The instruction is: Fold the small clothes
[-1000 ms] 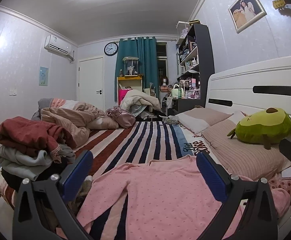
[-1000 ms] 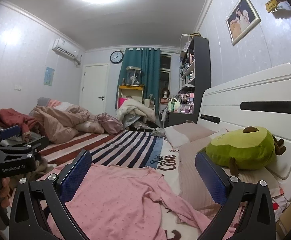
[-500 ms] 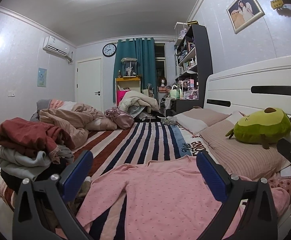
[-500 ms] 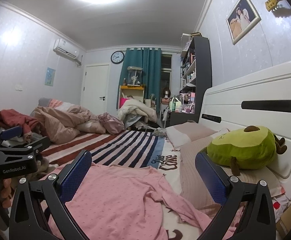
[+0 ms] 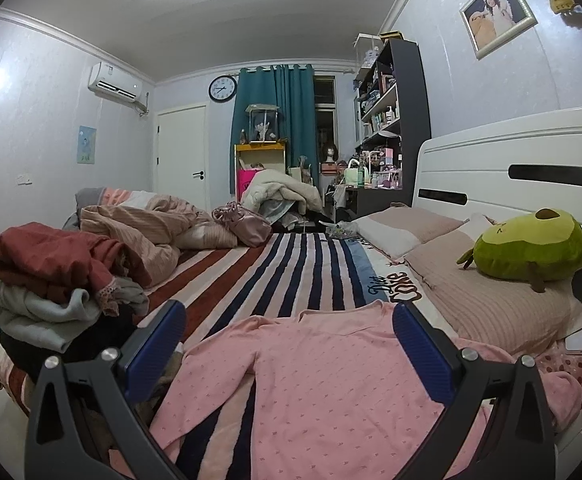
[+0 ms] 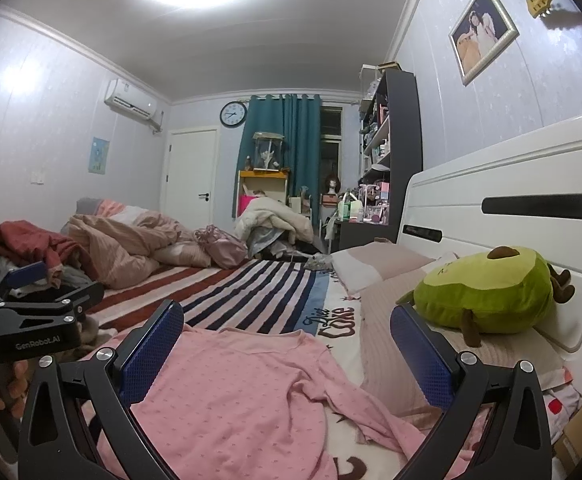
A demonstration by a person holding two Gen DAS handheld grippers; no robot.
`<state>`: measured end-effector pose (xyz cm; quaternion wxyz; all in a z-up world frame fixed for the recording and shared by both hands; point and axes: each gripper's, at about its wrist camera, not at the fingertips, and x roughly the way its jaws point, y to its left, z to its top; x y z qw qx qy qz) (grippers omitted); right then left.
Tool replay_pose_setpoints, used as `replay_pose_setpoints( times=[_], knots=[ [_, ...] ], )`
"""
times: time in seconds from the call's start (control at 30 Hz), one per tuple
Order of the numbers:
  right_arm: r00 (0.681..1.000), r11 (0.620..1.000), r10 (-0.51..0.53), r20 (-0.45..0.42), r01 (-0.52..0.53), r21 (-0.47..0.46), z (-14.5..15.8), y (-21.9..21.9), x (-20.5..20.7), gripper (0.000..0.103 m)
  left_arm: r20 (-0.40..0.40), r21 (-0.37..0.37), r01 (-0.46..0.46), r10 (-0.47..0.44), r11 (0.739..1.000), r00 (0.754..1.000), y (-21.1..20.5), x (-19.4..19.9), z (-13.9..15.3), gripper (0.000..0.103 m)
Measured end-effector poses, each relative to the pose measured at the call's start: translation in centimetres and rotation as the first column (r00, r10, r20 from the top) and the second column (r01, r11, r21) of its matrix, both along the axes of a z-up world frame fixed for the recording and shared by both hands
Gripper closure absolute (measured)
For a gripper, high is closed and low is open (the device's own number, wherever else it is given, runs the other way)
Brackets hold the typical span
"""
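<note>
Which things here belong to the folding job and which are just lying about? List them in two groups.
For the job:
pink top, spread flat on the bed
pile of clothes, still unfolded
left gripper, open
right gripper, open

Just lying about:
avocado plush on the pillow
rumpled duvet
pink bag

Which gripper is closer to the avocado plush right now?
Right. The right gripper hangs over the pink top with the avocado plush just past its right finger. The left gripper sits further left, beside the clothes pile.
</note>
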<state>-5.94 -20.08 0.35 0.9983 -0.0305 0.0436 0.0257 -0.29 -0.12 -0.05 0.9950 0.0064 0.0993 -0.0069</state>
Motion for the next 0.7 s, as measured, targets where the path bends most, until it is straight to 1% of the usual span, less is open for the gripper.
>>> replay_pose_setpoints(
  times=[0.2,0.33,0.43,0.53,0.67,0.7],
  knots=[
    [1.0,1.0,0.006,-0.007,-0.006,0.006,0.1,-0.2,0.2,0.0,-0.002,0.01,-0.013,0.013,1.0,1.0,-0.2,0.5,-0.2,0.001],
    [1.0,1.0,0.013,-0.015,-0.013,-0.003,0.0,-0.2,0.6,0.0,-0.005,-0.003,-0.017,0.017,1.0,1.0,-0.1,0.7,-0.5,0.001],
    [1.0,1.0,0.015,-0.017,-0.015,0.004,-0.1,-0.3,0.9,0.0,-0.002,0.0,0.0,0.0,1.0,1.0,0.0,0.7,-0.7,0.001],
    [1.0,1.0,0.011,-0.018,-0.011,0.005,-0.1,-0.3,0.9,0.0,-0.015,0.005,0.002,-0.002,1.0,1.0,0.2,1.1,-0.9,0.001],
    [0.998,0.999,0.04,-0.047,-0.039,0.036,-0.6,-0.1,2.1,0.0,-0.024,-0.04,0.007,-0.008,0.999,1.0,1.4,1.8,-1.6,0.001],
    [0.998,0.999,0.04,-0.054,-0.038,0.034,-0.7,0.1,2.4,0.0,-0.014,-0.051,0.016,-0.016,0.999,1.0,1.8,2.0,-2.0,0.001]
  ],
)
